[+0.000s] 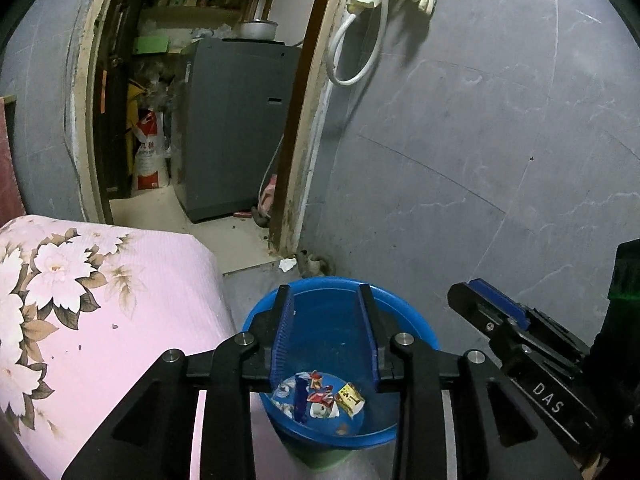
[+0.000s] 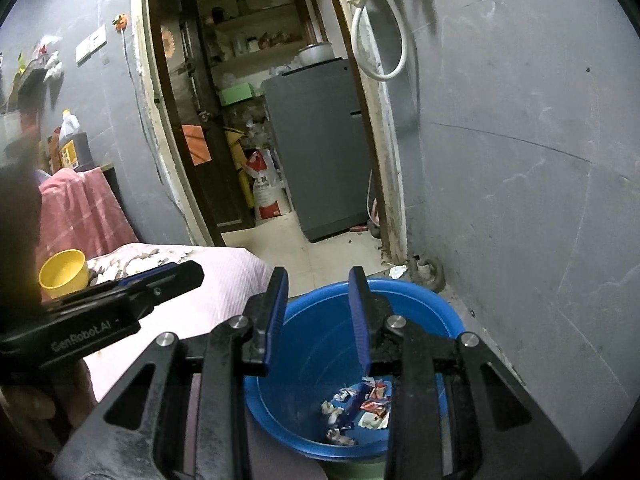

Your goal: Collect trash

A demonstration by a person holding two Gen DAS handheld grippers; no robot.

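Both grippers, left [image 1: 326,332] and right [image 2: 318,316], hang spread and empty over the round blue plastic bucket [image 1: 416,320]; wrappers [image 1: 320,396] lie inside. Next, I think: find more trash.

Bin [image 1: 404,312] was smooth blue plastic, slightly glossy; wrappers [image 1: 320,396] inside were crinkled, shiny foil and paper. At 9 o'clock, bedcover [image 1: 120,280] was matt ribbed cloth. Wall [image 1: 480,140] at 2 o'clock was smooth grey tile, scuffed.

The room is dim and a bit blue. The gray wall [image 1: 460,140] is lit softly, and the hose [image 1: 352,52] drops a dark shadow on it. Straight lines bend near the round black edges. The door frame [image 2: 384,152] looks fuzzy
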